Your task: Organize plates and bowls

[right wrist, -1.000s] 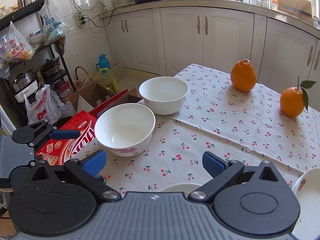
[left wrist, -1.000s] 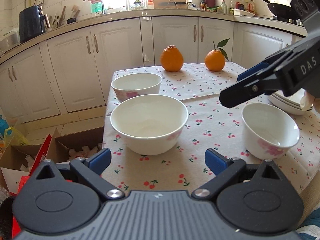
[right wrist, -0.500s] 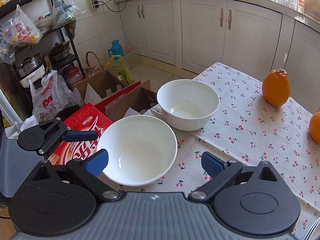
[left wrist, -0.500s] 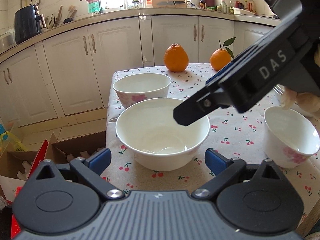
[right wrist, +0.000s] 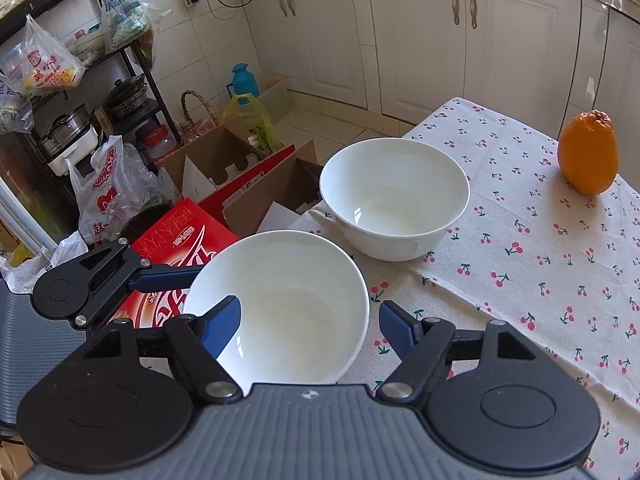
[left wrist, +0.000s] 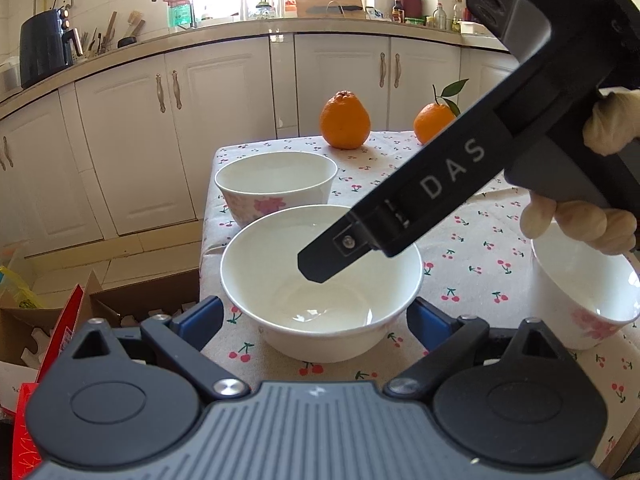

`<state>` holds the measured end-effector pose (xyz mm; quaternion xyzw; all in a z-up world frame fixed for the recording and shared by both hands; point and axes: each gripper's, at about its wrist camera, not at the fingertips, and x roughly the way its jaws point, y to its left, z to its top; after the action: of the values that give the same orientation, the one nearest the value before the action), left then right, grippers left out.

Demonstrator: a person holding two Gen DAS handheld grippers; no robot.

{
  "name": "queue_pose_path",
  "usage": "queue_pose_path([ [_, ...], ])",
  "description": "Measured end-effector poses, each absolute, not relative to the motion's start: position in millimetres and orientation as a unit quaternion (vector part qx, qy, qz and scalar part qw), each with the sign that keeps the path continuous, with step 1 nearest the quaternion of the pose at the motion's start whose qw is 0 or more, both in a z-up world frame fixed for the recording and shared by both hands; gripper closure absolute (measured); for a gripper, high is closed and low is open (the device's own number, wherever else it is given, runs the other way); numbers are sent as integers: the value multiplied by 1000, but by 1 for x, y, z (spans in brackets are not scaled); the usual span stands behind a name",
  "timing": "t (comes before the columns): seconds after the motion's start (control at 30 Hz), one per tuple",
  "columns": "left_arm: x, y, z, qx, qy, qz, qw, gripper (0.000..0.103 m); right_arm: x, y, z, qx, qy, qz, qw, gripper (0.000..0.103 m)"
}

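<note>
Bowl (right wrist: 280,312) upright, mouth up, betw. closing jaws.

— Where do your bowls sit on the table (left wrist: 472,240)?

— You have three. The near bowl (left wrist: 320,280) stands at the table's left edge, straight before your left gripper (left wrist: 316,320). The far bowl (left wrist: 276,184) is just behind it, apart from it. The small bowl (left wrist: 584,288) is off to your right, partly behind your right hand (left wrist: 580,220).

— And your right gripper (right wrist: 310,324)?

— It reaches over the near bowl from the right: one finger inside the rim, the other outside, the wall between them.

— What lies beyond?

— Two oranges at the table's far end, the knobbed orange (left wrist: 343,120) left of the leafed orange (left wrist: 434,122). Cardboard boxes (right wrist: 248,176) sit on the floor, left of the table.
</note>
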<state>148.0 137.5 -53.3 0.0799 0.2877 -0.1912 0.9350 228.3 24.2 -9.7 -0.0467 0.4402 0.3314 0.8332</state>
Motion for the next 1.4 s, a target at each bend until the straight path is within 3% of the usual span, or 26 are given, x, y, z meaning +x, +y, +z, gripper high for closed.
queue_pose_path([
  [0.43, 154, 136, -53, 77, 289, -197, 934, 10, 234, 25, -13, -35, 448, 337, 827, 33],
  [1.4, 133, 118, -34, 113, 289, -212, 927, 10, 209, -1, 7, -11, 447, 338, 828, 33],
])
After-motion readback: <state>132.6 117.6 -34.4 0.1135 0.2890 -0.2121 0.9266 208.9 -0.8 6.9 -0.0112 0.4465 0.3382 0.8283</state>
